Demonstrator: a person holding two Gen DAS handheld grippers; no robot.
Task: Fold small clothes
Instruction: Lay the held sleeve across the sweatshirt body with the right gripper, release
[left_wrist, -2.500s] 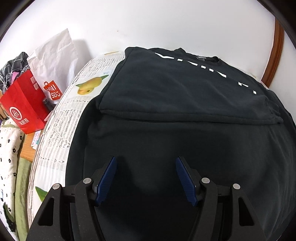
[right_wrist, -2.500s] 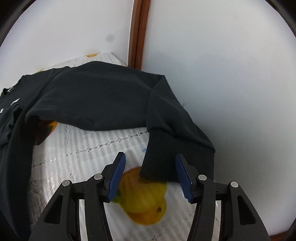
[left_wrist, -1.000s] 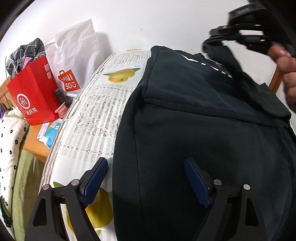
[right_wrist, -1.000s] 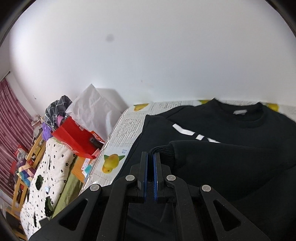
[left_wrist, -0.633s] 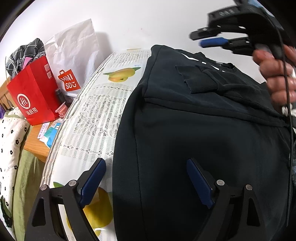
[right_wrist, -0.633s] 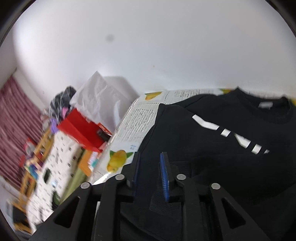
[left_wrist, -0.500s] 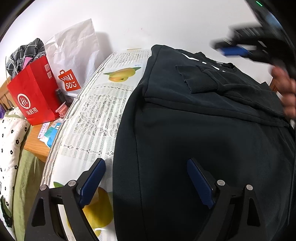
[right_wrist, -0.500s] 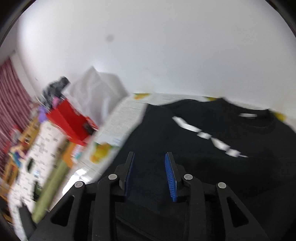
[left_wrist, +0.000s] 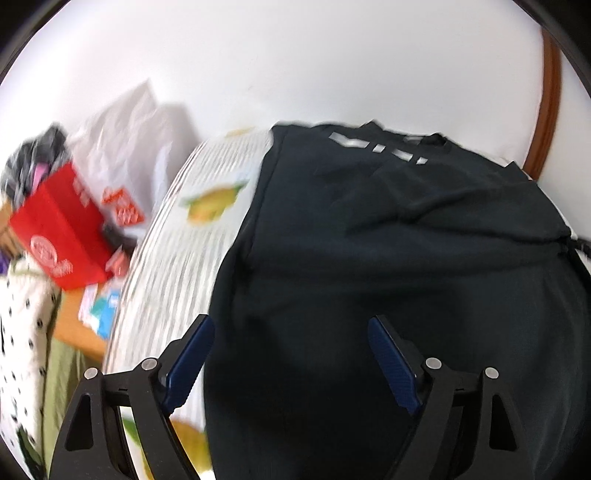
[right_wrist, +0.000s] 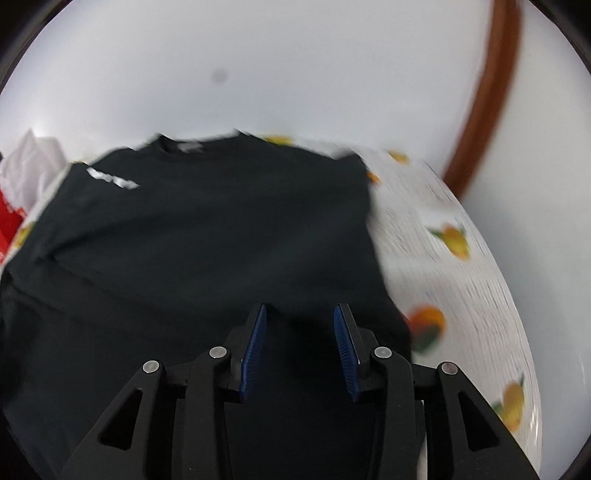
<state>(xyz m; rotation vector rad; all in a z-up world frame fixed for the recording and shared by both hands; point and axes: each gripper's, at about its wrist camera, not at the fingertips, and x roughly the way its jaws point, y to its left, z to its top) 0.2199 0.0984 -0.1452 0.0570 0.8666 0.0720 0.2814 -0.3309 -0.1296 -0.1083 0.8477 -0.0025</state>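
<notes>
Red bag (left_wrist: 61, 236), contents blurred, perhaps dark cloth; black sweatshirt (left_wrist: 388, 258) beneath both grippers' (left_wrist: 291, 362) (right_wrist: 300, 347) parted, empty fingers.

Left gripper (left_wrist: 288, 360) jaws spread wide, nothing between them, hovering over the near part of a black sweatshirt (left_wrist: 388, 258). Sweatshirt lies on a fruit-print tablecloth (left_wrist: 173, 258), collar toward the far edge by the white wall (left_wrist: 295, 55), sleeve folded across the chest. Off the table's left edge: red paper bag (left_wrist: 59, 225), white bag (left_wrist: 125, 136). Frame is motion-blurred.
</notes>
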